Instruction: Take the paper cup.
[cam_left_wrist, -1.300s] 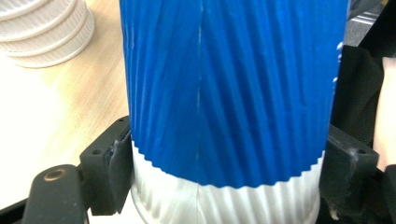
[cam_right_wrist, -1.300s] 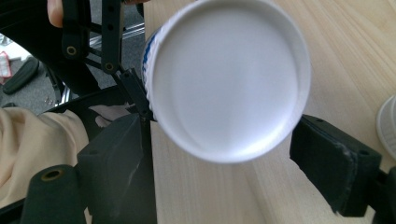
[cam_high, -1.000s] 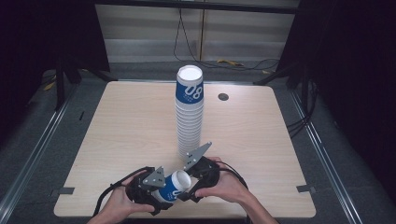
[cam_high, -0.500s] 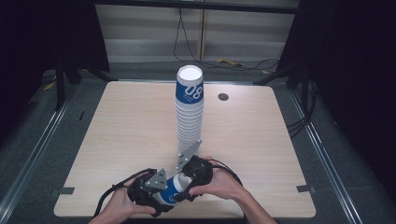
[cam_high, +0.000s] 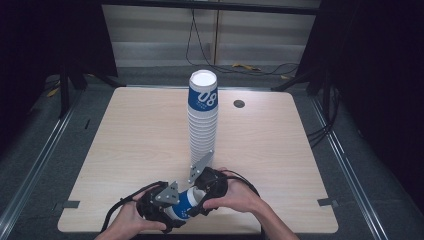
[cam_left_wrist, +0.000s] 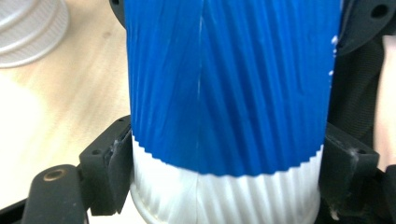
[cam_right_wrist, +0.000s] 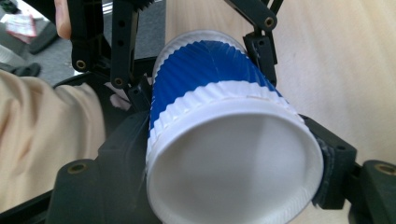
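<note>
A light wooden table (cam_high: 125, 150) stood with a tall stack of blue and white ribbed paper cups (cam_high: 202, 120) upright near its middle, slightly toward the far side. A small dark round grommet (cam_high: 239, 103) sat in the tabletop just right of the stack's top, near the far edge.

At the near edge, the person's two hands held the grippers close together around a single blue and white ribbed paper cup (cam_high: 184, 204) lying tilted on its side between them. The left gripper (cam_left_wrist: 224, 182) had its two black jaws pressed against opposite sides of the cup's white lower band, pinching it. The right gripper (cam_right_wrist: 233, 154) had its jaws closed on either side of the cup near its white rim, with the open mouth facing that camera; the left gripper's black linkage showed beyond the cup there.

In the high view the left hand (cam_high: 125, 222) sat at the near left and the right hand (cam_high: 235, 197) just to its right, both above the table's near edge. The single cup lay well apart from the stack's base.
</note>
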